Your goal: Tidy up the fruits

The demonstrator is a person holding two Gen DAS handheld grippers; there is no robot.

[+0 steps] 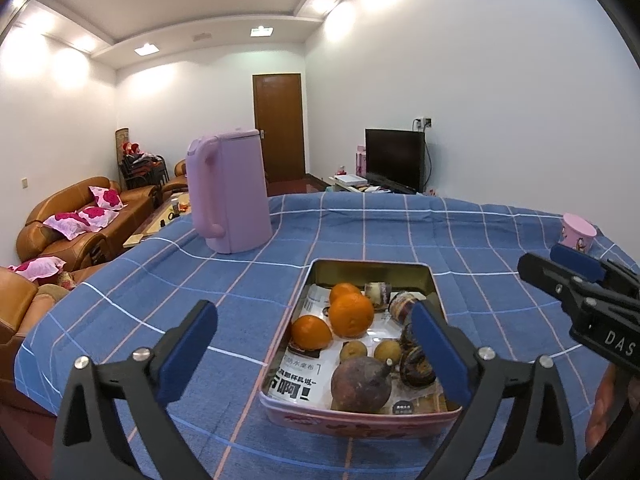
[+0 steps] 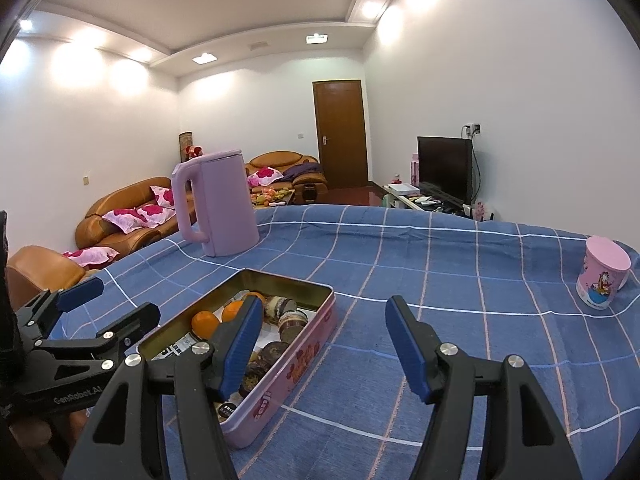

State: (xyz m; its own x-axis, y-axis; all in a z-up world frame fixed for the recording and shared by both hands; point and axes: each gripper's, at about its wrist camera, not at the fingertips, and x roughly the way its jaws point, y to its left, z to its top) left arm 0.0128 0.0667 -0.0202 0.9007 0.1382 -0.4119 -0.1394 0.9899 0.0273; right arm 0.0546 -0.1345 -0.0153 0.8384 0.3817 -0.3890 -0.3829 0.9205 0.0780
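Left gripper (image 1: 316, 354): blue-padded fingers spread wide, nothing between the pads; it hangs over the near left part of the pink rectangular metal tin (image 1: 434, 300). Its right finger overlaps the tin's right side in view; whether it touches, cannot tell.

Right gripper (image 2: 322, 346): fingers apart, empty, over bare blue checked tablecloth (image 2: 460, 264) just right of the tin's long wall.

Room for moving: open cloth to the right of the tin and ahead of it. Tall lilac plastic kettle (image 1: 228, 192) stands well beyond the tin's far rim, upright. Pink cartoon-printed mug (image 2: 604, 276) sits far right, near the table edge.

Fruit, all inside the tin on printed paper: three oranges (image 1: 351, 314) grouped centre-left, two small brownish round fruits (image 1: 386, 351) nearer, one large dull purple-brown fruit with a stem (image 1: 360, 384) at the near end. Dark round wrapped items (image 1: 416, 364) line the right wall.

Both grippers point slightly downward, side by side.
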